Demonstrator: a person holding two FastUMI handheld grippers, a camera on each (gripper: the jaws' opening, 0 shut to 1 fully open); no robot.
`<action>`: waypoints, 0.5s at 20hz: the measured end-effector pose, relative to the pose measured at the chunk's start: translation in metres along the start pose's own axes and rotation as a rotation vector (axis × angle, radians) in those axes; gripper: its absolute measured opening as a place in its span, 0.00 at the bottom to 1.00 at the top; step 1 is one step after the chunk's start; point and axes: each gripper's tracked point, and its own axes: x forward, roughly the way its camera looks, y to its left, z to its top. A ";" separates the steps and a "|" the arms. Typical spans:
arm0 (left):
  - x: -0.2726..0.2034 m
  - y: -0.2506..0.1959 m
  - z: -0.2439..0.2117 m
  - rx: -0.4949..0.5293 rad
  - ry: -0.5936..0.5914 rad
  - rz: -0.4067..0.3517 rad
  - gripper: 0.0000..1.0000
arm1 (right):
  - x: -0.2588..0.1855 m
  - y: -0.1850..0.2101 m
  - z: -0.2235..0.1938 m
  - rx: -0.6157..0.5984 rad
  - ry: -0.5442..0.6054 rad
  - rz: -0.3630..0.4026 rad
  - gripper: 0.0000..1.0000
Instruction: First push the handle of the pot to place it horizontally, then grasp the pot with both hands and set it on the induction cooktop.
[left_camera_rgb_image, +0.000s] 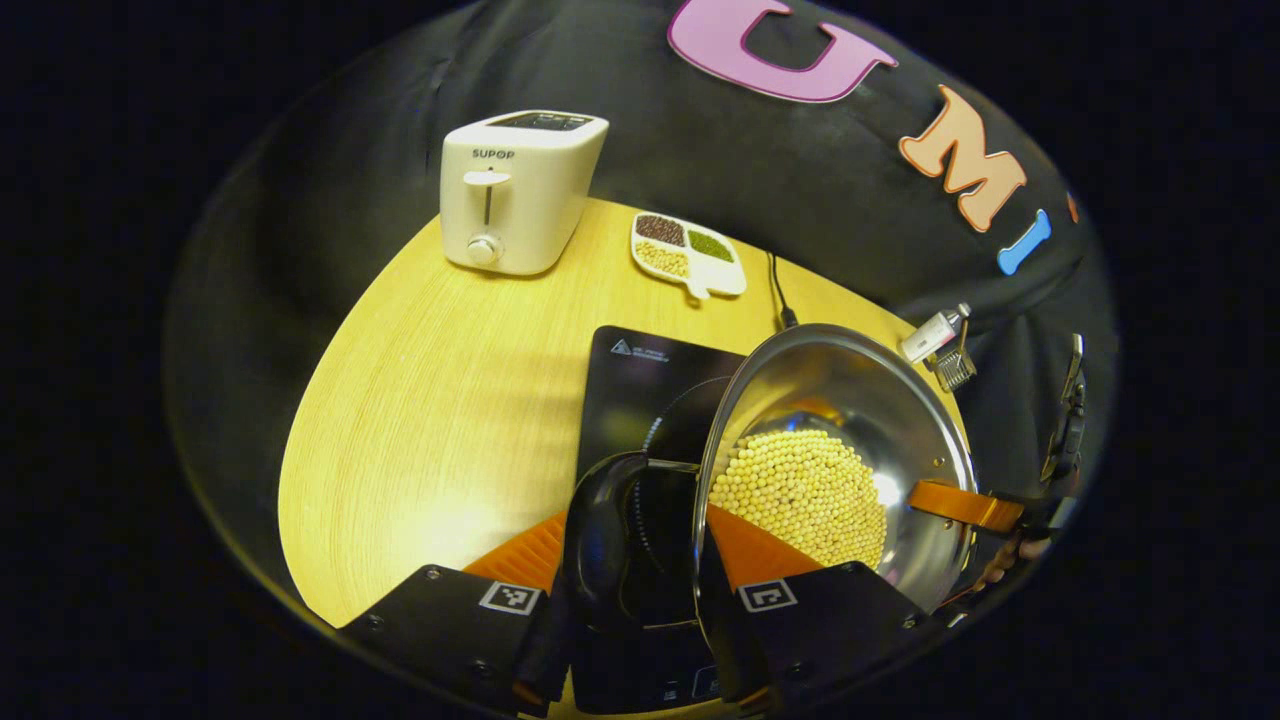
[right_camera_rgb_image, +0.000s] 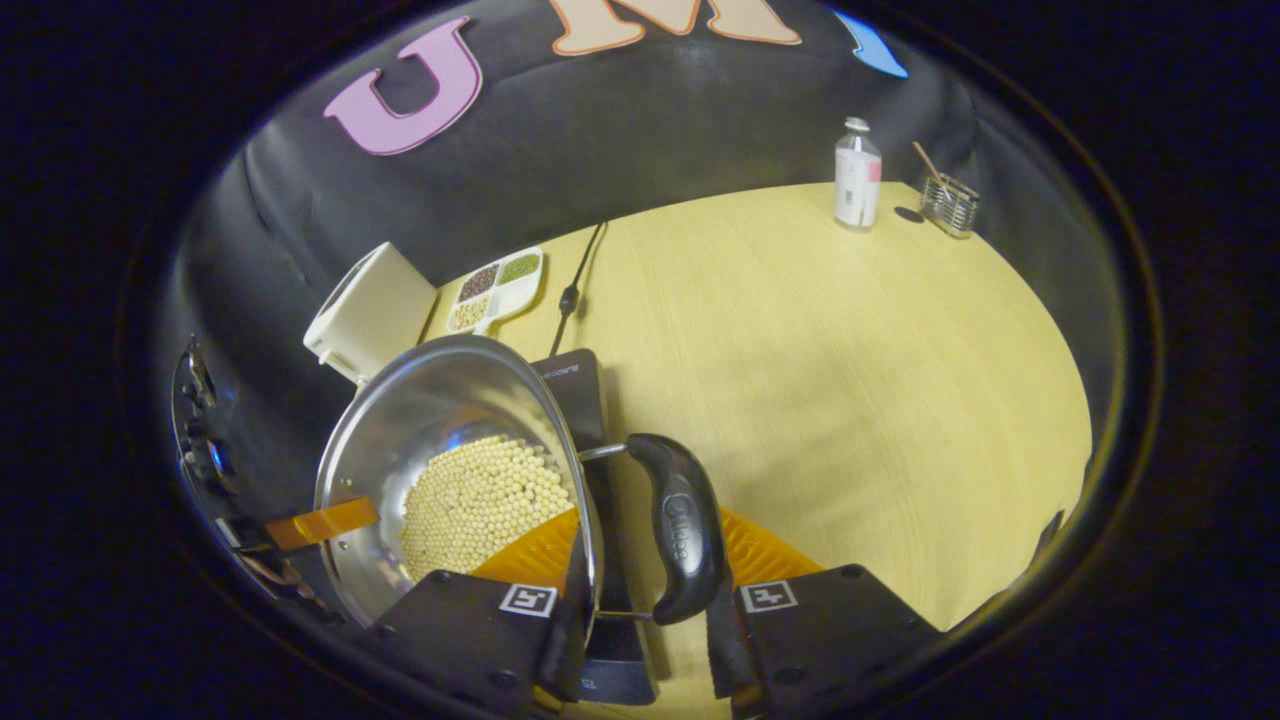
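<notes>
Pot (left_camera_rgb_image: 840, 440), steel, round-bottomed, part-filled with pale round beans (left_camera_rgb_image: 805, 495), seen over the black induction cooktop (left_camera_rgb_image: 650, 390) on the yellow desk (left_camera_rgb_image: 440, 400); contact with the cooktop's glass not clear from either view. Carried a black loop handle (left_camera_rgb_image: 600, 540) on each of two opposite sides, so long axis ran handle to handle, roughly left to right across the near edge of the desk. Rim appeared tilted in both views.

Left gripper (left_camera_rgb_image: 630, 590) held with its fingers apart either side of one loop handle and the pot's rim; whether both pressed on it could not be told. Right gripper (right_camera_rgb_image: 640, 600) likewise straddled the other black handle (right_camera_rgb_image: 680, 525) in the right gripper view, one finger by the rim, one outside the handle, actual clamping unclear. Opposite gripper's finger visible reaching in at the pot's far wall in each view.

Elsewhere on the desk: white toaster (left_camera_rgb_image: 515, 190) at the far left, divided dish (left_camera_rgb_image: 688, 255) of mixed beans beside it, black cable (left_camera_rgb_image: 778, 290) running back from the cooktop. Far right corner held a small bottle (right_camera_rgb_image: 857, 175) and a wire holder (right_camera_rgb_image: 948, 203).
</notes>
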 end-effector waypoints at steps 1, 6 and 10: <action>-0.002 0.003 0.007 0.011 -0.024 0.002 0.58 | 0.001 0.004 0.001 0.005 0.002 0.005 0.52; 0.003 0.013 0.019 0.052 -0.052 0.006 0.58 | 0.011 0.016 0.002 0.045 0.018 0.022 0.52; 0.007 0.019 0.022 0.069 -0.058 0.023 0.60 | 0.012 0.024 0.011 0.035 0.014 0.023 0.52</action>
